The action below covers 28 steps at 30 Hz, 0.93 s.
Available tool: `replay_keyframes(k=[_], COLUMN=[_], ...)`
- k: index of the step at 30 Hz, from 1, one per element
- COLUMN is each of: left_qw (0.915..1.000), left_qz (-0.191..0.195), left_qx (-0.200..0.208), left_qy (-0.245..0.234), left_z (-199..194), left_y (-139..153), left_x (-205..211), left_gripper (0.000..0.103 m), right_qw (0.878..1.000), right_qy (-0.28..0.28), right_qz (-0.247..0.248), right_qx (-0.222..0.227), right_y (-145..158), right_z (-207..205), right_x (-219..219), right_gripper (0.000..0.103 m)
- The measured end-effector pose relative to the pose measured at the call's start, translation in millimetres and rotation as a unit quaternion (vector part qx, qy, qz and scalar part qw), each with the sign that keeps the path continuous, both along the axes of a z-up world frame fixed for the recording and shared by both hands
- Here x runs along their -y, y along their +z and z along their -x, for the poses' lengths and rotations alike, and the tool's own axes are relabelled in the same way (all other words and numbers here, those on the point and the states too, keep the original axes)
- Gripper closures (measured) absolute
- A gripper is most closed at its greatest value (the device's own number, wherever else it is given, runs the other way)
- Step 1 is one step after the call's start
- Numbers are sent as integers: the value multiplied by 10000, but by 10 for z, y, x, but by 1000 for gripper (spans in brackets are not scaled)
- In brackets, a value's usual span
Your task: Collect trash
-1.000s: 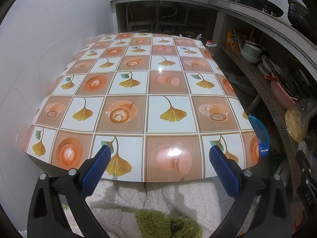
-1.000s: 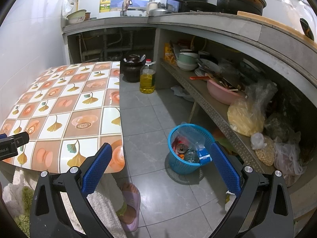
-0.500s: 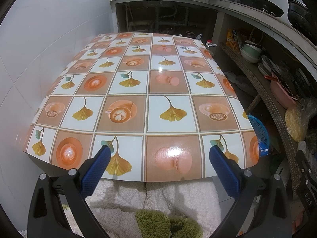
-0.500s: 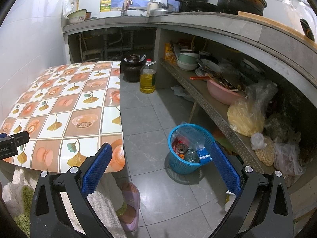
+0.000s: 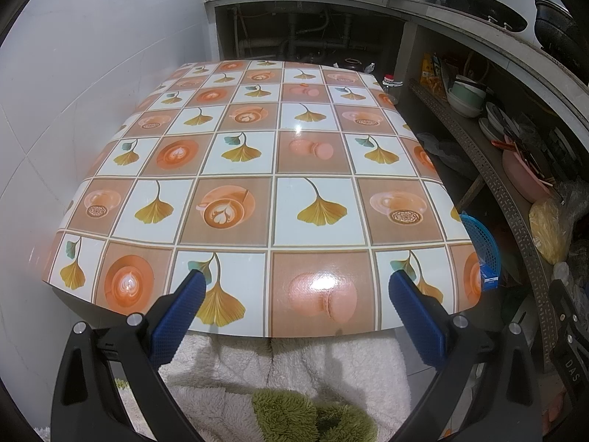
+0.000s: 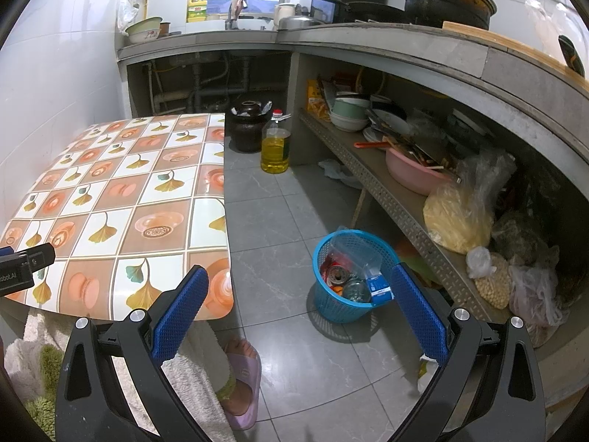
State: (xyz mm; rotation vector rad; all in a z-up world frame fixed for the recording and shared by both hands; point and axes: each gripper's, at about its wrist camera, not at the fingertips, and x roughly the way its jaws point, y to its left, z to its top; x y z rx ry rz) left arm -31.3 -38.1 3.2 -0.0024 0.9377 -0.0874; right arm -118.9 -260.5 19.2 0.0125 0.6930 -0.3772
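1 trash basket (image 6: 349, 287) between right hand-held gripper (image 6: 300, 291) fingers.

Table (image 5: 257, 199) hides most of blue basket (image 5: 482, 243).

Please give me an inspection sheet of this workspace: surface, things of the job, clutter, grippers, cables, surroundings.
Surface: table with glossy patterned cloth; nothing lies on it.
Job's things: blue basket stands on the floor between the table and the low shelf; it holds a can, a clear bag and a small blue box.
Clutter: oil bottle and dark jar on the floor at the table's far end; a crumpled wrapper lies on the floor beyond them.
Grippers: left gripper open, empty, over the table's near edge; right gripper open, empty, above the floor near the basket.
Cables: nothing seen; only pipes under the sink.
Surroundings: shelf crowded with bowls and bags; a slippered foot on the floor.
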Motion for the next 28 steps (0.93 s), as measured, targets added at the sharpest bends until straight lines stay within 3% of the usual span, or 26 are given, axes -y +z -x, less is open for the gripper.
replay_keyframes(k=[28], left_qw=[10000], left_qz=[9], left_qx=[-25], left_qy=[0], left_z=[10], left_y=[-17], left_x=[15], left_gripper=[5], right_qw=[10000], right_qy=[13], right_qz=[12], right_qx=[-2], right_y=[2], right_z=[-6], right_x=[6], right_gripper=[8])
